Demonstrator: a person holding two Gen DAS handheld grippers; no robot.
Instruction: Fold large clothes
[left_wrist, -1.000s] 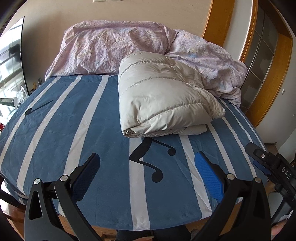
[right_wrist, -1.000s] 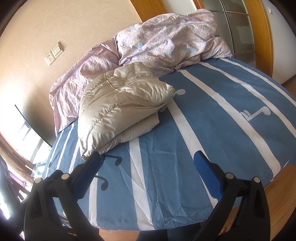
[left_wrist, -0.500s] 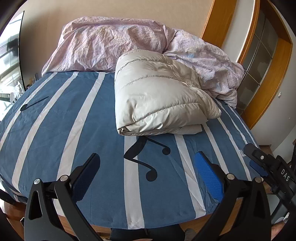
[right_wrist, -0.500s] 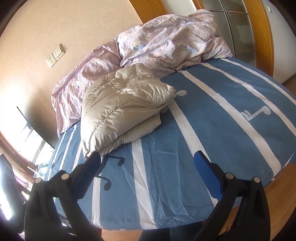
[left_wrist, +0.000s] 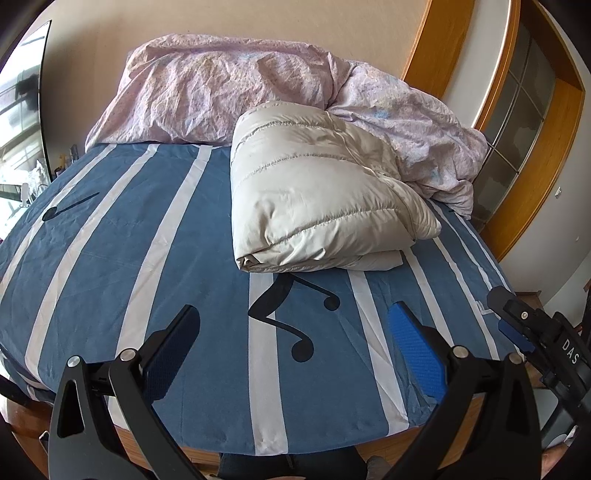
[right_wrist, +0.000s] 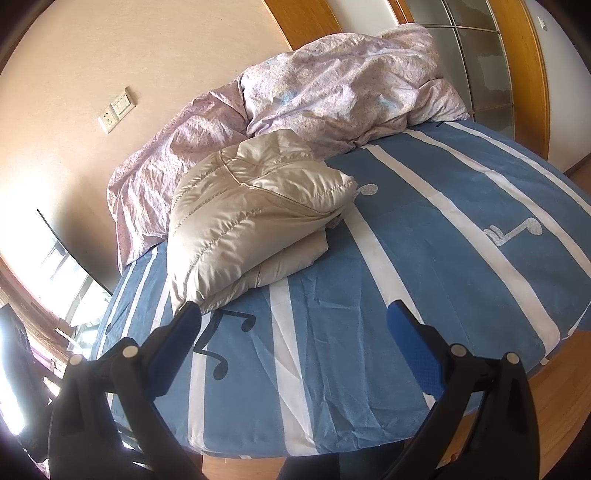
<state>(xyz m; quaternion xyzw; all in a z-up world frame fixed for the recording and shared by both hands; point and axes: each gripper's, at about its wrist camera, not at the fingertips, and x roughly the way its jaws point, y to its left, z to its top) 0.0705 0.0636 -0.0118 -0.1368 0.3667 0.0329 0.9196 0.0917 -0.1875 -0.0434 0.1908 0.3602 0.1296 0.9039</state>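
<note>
A cream quilted down jacket lies folded into a thick bundle on the blue striped bed sheet, toward the pillows. The right wrist view has the same jacket at centre left, its folded edges facing me. My left gripper hangs open above the sheet near the foot of the bed, well short of the jacket, nothing between its blue pads. My right gripper is open too, empty, with its left finger just in front of the jacket's near corner. In the left wrist view the right gripper shows at the right edge.
A crumpled pink duvet and pillow are heaped against the wall behind the jacket. A wooden door frame with glass panes stands to the right. A wall socket is above the bed. The wooden bed edge borders the sheet.
Both views have crept closer to the bed and jacket. The jacket stays folded and still; both grippers stay open.
</note>
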